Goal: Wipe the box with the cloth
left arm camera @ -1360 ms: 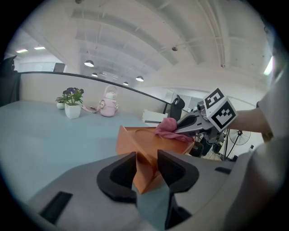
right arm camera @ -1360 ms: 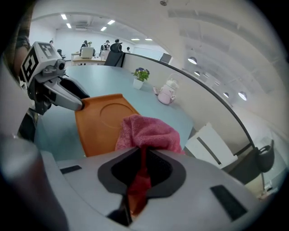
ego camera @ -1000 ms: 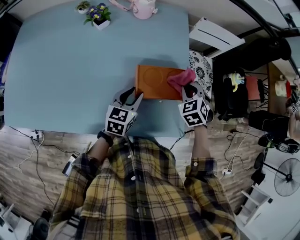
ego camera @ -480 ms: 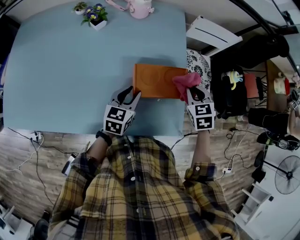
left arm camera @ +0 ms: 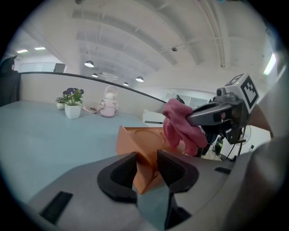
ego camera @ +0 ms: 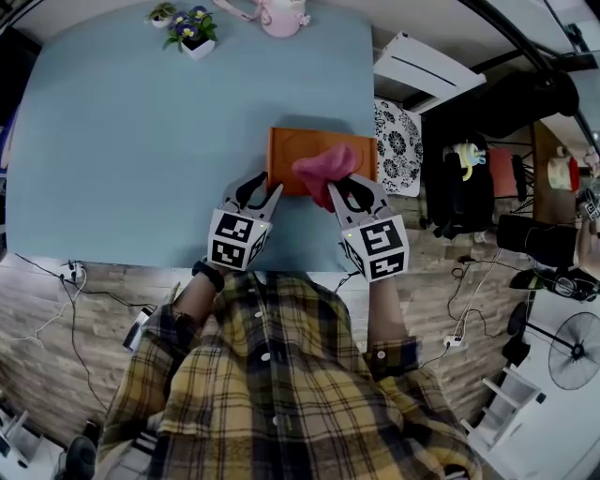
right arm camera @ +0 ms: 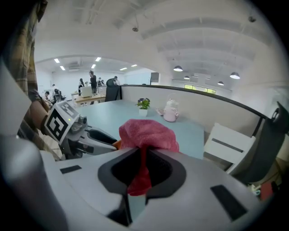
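Observation:
A flat orange box (ego camera: 302, 155) lies on the blue table (ego camera: 141, 141) near its right front edge. My left gripper (ego camera: 255, 196) has the box's near left corner (left arm camera: 145, 173) between its pads, and its jaws are closing on it. My right gripper (ego camera: 348, 192) is shut on a pink cloth (ego camera: 322, 170), which bunches over the middle of the box's front part. In the right gripper view the cloth (right arm camera: 146, 134) fills the jaws and hides most of the box. The left gripper view shows the cloth (left arm camera: 179, 127) hanging from the right gripper (left arm camera: 198, 118) above the box top.
A white flower pot (ego camera: 195, 36) and a pink teapot (ego camera: 282, 16) stand at the table's far edge. Right of the table are a white chair (ego camera: 427, 66), a patterned cushion (ego camera: 399, 141) and dark bags (ego camera: 464, 192). The table's front edge runs under both grippers.
My right gripper has carried the cloth left, from the box's right end to its middle, and has rolled. The left gripper and the box have stayed put.

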`<control>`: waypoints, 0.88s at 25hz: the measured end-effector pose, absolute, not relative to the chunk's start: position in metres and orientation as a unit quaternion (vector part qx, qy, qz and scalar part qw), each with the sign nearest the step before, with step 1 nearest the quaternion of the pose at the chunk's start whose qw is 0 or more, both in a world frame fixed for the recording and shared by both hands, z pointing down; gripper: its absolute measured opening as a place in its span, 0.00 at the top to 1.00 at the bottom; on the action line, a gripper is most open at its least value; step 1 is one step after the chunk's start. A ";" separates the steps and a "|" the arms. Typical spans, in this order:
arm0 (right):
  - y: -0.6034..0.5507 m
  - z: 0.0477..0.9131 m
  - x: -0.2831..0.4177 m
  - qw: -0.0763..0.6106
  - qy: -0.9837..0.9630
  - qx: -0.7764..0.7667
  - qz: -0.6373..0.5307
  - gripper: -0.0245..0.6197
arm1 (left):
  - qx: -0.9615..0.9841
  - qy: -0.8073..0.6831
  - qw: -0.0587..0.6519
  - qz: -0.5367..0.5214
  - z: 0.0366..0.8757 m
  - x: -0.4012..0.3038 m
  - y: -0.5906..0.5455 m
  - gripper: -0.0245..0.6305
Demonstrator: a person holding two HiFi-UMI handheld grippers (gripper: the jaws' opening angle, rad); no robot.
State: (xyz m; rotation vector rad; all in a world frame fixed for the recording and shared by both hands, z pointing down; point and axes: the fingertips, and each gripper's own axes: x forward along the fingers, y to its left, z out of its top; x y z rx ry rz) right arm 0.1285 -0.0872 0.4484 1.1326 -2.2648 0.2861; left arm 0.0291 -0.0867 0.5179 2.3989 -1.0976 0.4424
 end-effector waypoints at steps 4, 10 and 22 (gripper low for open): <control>-0.086 0.460 0.085 0.276 -0.872 0.384 0.129 0.89 | 0.873 -0.397 0.233 0.160 0.518 0.030 -0.087 0.74; -0.087 0.489 0.053 0.292 -0.871 0.366 0.149 0.89 | 0.873 -0.396 0.237 0.158 0.518 0.029 -0.087 0.74; -0.085 0.509 0.061 0.333 -0.859 0.368 0.123 0.89 | 0.874 -0.395 0.237 0.154 0.518 0.029 -0.087 0.74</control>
